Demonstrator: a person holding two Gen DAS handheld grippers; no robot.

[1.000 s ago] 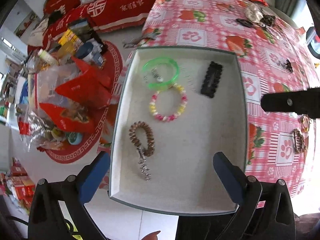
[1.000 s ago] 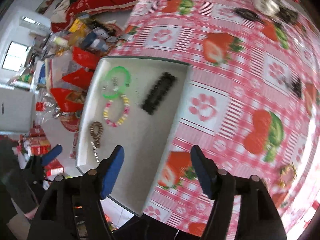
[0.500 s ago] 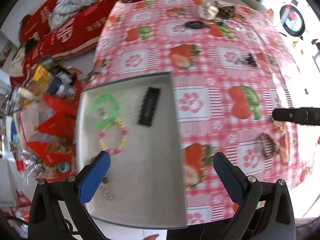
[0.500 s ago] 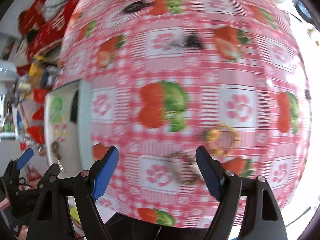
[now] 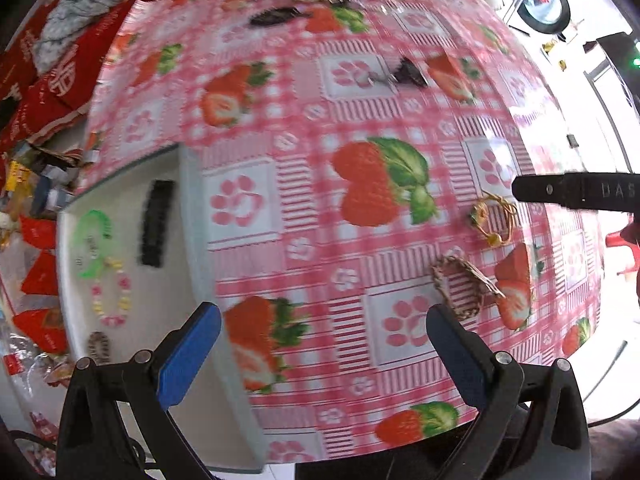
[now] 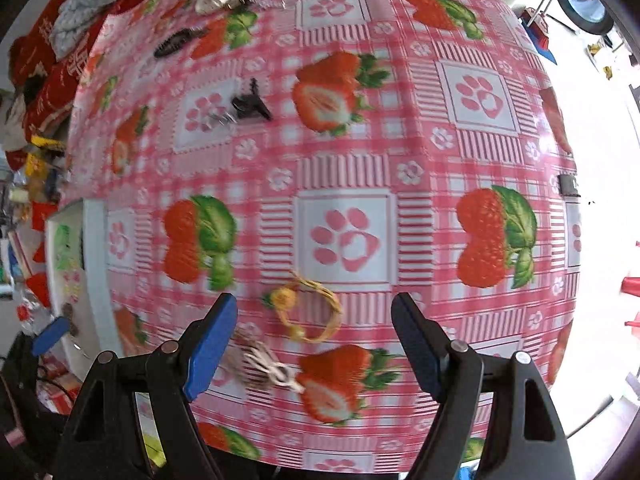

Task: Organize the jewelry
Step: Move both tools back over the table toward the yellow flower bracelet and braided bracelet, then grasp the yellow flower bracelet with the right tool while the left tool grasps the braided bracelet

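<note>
Both grippers hang jaws-apart and empty over the strawberry-print tablecloth, with loose jewelry beneath them.

Left wrist view: the left gripper (image 5: 322, 330) points down with its blue pads spread wide, nothing between them. To its left the grey tray (image 5: 192, 216) holds a green bangle (image 5: 94, 242), a beaded bracelet (image 5: 112, 296), a black hair clip (image 5: 156, 227) and a brown coil band (image 5: 99, 346). On the tablecloth (image 5: 360, 128) to the right lie a yellow wire bracelet (image 5: 494, 218) and a brown woven bracelet (image 5: 464, 284), near each other.

Right wrist view: the right gripper (image 6: 314, 334) stands open too, holding nothing; the yellow wire bracelet (image 6: 308, 310) lies on the cloth between its fingers, untouched. The brown woven bracelet (image 6: 260, 366) lies just beside the left finger. A small black clip (image 6: 250, 106) sits farther off, and the tray (image 6: 94, 264) shows at the left edge.
</note>
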